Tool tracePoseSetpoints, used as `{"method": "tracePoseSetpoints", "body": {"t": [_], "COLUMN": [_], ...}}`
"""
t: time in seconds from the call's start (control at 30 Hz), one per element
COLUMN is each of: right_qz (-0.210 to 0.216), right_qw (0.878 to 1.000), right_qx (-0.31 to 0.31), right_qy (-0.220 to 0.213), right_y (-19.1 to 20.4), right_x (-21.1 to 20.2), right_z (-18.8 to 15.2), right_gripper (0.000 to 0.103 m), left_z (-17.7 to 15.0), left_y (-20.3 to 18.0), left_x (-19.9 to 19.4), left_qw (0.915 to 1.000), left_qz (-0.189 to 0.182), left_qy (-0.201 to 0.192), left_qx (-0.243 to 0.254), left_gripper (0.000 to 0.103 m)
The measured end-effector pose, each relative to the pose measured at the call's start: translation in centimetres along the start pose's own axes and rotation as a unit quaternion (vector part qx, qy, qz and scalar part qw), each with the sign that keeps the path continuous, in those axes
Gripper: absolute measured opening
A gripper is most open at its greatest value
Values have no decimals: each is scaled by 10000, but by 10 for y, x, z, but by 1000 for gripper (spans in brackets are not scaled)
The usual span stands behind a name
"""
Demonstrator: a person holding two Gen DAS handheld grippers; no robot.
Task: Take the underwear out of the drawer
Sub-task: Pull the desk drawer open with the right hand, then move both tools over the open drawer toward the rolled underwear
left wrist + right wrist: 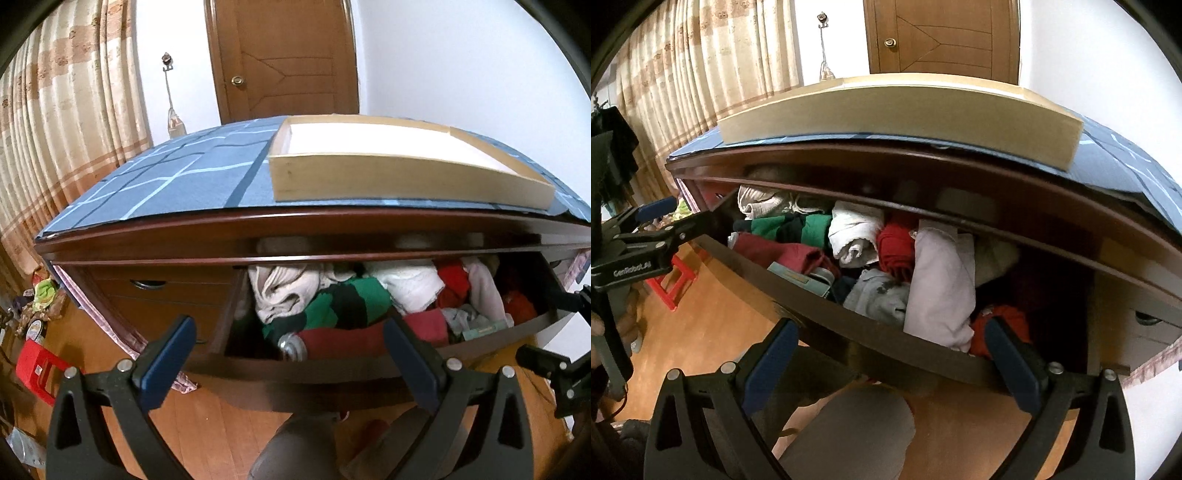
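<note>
The dark wooden drawer [295, 363] stands pulled open, packed with folded clothes: a green and black striped piece [332, 306], white cloth [280, 291], maroon cloth [343, 338] and red pieces [452, 280]. In the right wrist view the drawer front [820, 321] runs diagonally, with a pale pink garment [942, 280], a grey garment [879, 295] and a red roll [897, 243] inside. My left gripper [290, 334] is open and empty just before the drawer front. My right gripper [892, 339] is open and empty at the drawer's front edge. The left gripper also shows at the left of the right wrist view [661, 218].
A shallow wooden tray [402, 177] sits on the dresser's blue checked cloth [177, 173]. A closed drawer with a handle [147, 284] is to the left. A red plastic stool [37, 369] and clutter stand on the wooden floor. A door and curtains are behind.
</note>
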State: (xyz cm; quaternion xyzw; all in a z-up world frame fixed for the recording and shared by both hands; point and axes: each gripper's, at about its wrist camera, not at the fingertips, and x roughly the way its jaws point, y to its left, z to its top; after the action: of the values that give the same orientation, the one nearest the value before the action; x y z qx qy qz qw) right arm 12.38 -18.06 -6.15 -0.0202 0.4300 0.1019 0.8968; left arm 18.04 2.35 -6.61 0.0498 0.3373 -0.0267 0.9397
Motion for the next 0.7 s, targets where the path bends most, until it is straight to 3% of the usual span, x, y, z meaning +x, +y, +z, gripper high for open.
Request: {"method": "tracePoseSetpoints", "body": {"t": [0.5, 0.7], "right_qz": [108, 99], "right_qw": [9998, 9997], "right_qx": [166, 138], "right_qy": [63, 197], "right_y": [7, 5], "right_x": [-22, -21], "right_z": [-22, -16], "right_gripper": [102, 102], "left_z": [-17, -24], "left_y": [-2, -1], "left_x": [13, 12], "left_qw": [9992, 9987], "left_qz": [54, 49], "left_qy": [382, 490], "left_qx": [104, 90], "left_gripper": [102, 102]}}
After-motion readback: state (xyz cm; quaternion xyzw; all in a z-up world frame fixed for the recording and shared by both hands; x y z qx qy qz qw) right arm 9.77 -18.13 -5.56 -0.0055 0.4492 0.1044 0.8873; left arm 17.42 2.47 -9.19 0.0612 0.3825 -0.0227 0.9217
